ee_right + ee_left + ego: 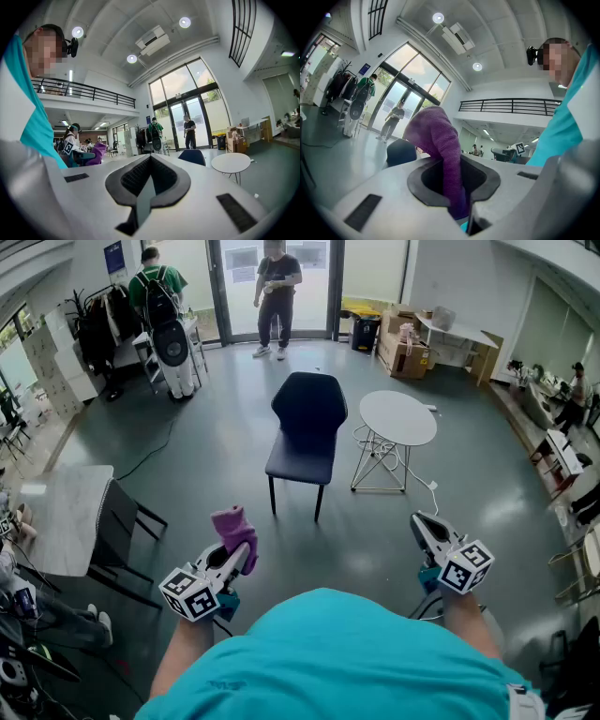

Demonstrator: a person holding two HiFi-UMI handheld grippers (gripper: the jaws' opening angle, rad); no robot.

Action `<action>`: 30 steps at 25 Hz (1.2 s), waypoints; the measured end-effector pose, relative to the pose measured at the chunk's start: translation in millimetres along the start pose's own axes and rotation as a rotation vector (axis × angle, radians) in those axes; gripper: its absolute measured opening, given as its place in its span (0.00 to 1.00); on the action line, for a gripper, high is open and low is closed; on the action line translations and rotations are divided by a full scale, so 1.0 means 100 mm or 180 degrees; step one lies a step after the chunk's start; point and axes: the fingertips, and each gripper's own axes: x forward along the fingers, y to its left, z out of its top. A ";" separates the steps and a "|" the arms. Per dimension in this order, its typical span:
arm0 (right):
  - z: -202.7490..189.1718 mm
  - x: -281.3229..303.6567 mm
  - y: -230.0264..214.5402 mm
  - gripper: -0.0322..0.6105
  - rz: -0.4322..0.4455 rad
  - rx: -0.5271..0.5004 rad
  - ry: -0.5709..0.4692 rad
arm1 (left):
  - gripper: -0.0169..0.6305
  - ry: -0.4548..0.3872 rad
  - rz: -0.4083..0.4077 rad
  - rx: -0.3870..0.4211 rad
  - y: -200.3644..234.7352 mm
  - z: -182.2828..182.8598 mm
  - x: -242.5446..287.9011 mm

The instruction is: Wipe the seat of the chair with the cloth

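While the left gripper is clamping the cloth, the right gripper is holding its jaws together, empty. The chair is standing mid-frame.

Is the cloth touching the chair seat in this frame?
No, the purple cloth is clamped in the jaws of the left gripper, while the dark chair stands apart farther ahead, its seat bare.

Purple cloth, dark navy chair, white table, teal shirt.
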 end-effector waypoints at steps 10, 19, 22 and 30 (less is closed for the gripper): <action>0.11 -0.39 -0.43 0.04 0.0005 -0.0042 0.0010 | 0.11 0.0002 -0.0033 -0.0022 -0.37 -0.09 0.52; 0.14 -0.83 -1.00 0.04 0.0061 -0.0074 0.0041 | 0.11 0.0038 -0.0077 -0.0065 -0.88 -0.28 1.18; 0.08 -0.84 -1.17 0.04 0.0116 -0.0038 0.0072 | 0.11 0.0102 -0.0049 -0.0089 -0.94 -0.36 1.34; -0.11 -0.32 -1.26 0.04 0.0248 0.0076 0.0227 | 0.11 0.0141 0.0079 -0.0221 -0.50 -0.36 1.39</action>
